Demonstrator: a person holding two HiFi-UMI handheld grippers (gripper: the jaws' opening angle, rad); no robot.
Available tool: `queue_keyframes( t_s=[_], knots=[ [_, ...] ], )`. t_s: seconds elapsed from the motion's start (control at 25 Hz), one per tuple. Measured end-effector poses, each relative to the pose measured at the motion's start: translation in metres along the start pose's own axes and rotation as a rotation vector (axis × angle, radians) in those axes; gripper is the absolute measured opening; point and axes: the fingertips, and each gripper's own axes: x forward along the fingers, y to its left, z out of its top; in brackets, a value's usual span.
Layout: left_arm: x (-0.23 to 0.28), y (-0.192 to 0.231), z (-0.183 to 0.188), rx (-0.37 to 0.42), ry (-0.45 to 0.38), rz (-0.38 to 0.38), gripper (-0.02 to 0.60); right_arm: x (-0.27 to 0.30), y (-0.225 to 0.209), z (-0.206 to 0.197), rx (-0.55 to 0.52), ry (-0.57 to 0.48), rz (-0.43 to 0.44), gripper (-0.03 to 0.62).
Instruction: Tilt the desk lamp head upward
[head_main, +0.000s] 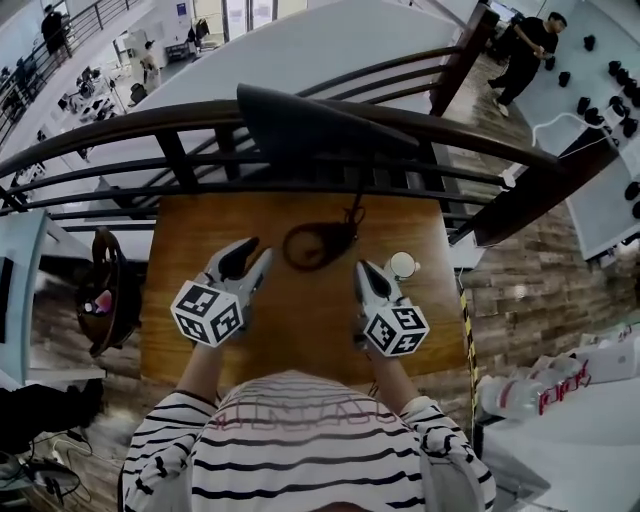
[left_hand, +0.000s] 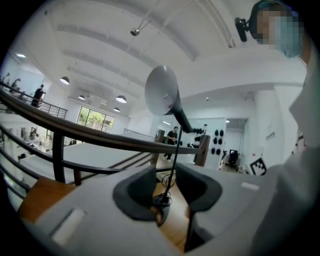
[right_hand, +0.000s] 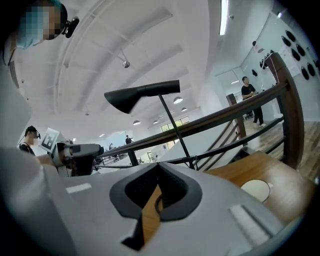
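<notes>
Lamp (head_main: 318, 243) is set at the table's (head_main: 300, 330) far edge. Judged light and tippy on its thin stem (right_hand: 175, 125), it is best gripped at the head (right_hand: 142, 94). Left gripper (head_main: 258, 250) is held parted, empty; right gripper (head_main: 366, 270) clenched on nothing.

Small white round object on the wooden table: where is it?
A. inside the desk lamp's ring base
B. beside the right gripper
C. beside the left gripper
B: the white round object lies on the table right beside the right gripper, outside the lamp base.
</notes>
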Motion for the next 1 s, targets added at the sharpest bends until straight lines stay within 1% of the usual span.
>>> queue_keyframes(
  t_s=[0.12,0.36,0.48,0.64,1.0],
  knots=[
    [-0.007,0.004,-0.013,-0.019,0.009,0.015,0.087,-0.008,0.007,-0.013,0.009,0.02,-0.008,0.0],
    [-0.019,0.003,-0.043,-0.084,0.029,0.035,0.004,-0.023,0.017,-0.033,0.025,0.064,-0.022,0.0],
    [-0.025,0.0,-0.063,-0.117,0.065,0.034,0.003,-0.029,0.019,-0.042,0.032,0.08,-0.032,0.0],
    [-0.033,-0.001,-0.083,-0.148,0.1,0.03,0.003,-0.03,0.024,-0.051,0.016,0.107,-0.041,0.0],
    [-0.044,-0.001,-0.095,-0.156,0.125,0.035,0.003,-0.026,0.04,-0.059,-0.033,0.139,-0.009,0.0]
  ],
)
